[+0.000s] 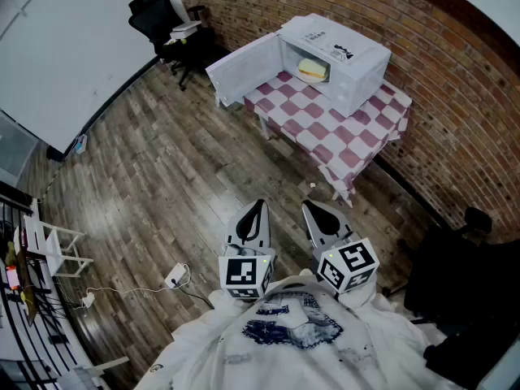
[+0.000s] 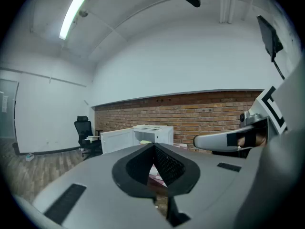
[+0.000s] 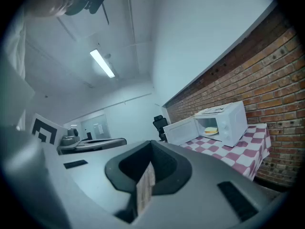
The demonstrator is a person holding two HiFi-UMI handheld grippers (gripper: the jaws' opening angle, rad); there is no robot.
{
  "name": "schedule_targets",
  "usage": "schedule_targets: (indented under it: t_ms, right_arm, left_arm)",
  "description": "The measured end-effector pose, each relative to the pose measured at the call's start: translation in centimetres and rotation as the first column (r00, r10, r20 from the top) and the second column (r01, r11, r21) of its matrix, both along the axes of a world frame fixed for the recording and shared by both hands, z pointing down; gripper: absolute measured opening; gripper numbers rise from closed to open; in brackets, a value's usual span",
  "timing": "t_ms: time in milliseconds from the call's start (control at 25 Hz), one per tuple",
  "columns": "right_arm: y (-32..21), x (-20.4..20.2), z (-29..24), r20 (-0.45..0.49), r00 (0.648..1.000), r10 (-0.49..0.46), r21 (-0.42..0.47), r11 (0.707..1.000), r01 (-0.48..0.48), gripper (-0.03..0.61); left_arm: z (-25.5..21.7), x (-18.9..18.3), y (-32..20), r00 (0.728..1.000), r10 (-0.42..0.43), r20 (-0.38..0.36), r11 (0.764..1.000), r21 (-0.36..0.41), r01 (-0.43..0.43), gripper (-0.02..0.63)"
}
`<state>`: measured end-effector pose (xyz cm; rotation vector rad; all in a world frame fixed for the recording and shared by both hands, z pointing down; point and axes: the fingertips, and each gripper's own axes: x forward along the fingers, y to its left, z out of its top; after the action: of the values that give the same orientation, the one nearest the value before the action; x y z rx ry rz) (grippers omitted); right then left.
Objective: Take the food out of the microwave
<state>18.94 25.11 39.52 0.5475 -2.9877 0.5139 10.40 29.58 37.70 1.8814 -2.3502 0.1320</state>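
Note:
A white microwave [image 1: 337, 55] stands on a table with a red-and-white checked cloth [image 1: 341, 132], its door [image 1: 244, 70] swung open to the left. Inside lies pale yellow food [image 1: 313, 69], also visible in the right gripper view as food [image 3: 211, 131] in the microwave [image 3: 228, 123]. My left gripper [image 1: 258, 206] and right gripper [image 1: 307, 208] are held side by side close to my chest, well short of the table. Both point towards it and both are shut with nothing between the jaws. In the left gripper view the microwave [image 2: 153, 133] shows small beyond the tips.
A brick wall [image 1: 422, 47] runs behind the table. A black office chair [image 1: 158, 15] stands at the back left. A power strip with cables [image 1: 175, 279] lies on the wood floor near my feet. A white rack [image 1: 57, 246] is at the left, a dark chair [image 1: 455, 275] at the right.

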Motion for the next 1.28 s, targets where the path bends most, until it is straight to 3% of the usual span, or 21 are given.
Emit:
schedule_targets:
  t_ms: [440,960,1280]
  right_arm:
    - [2.4,1.1,0.3,-0.008,1.0,0.001,-0.019,1.0,-0.001,0.014]
    - [1.7,2.8,1.3,0.002,0.998,-0.062,-0.04,0.997,0.062,0.014]
    - [0.8,3.0,1.5,0.014,0.997,-0.075,-0.062,0.995,0.076,0.014]
  left_arm:
    - [0.7,0.8,2.0,1.0,0.011,-0.014,1.0,-0.001,-0.011,0.008]
    - [2.2,3.4,0.9,1.0,-0.009,-0.003,0.999,-0.034,0.009,0.009]
    - [2.6,3.0,0.7,0.999,-0.04,-0.015,0.998,-0.055,0.039,0.009]
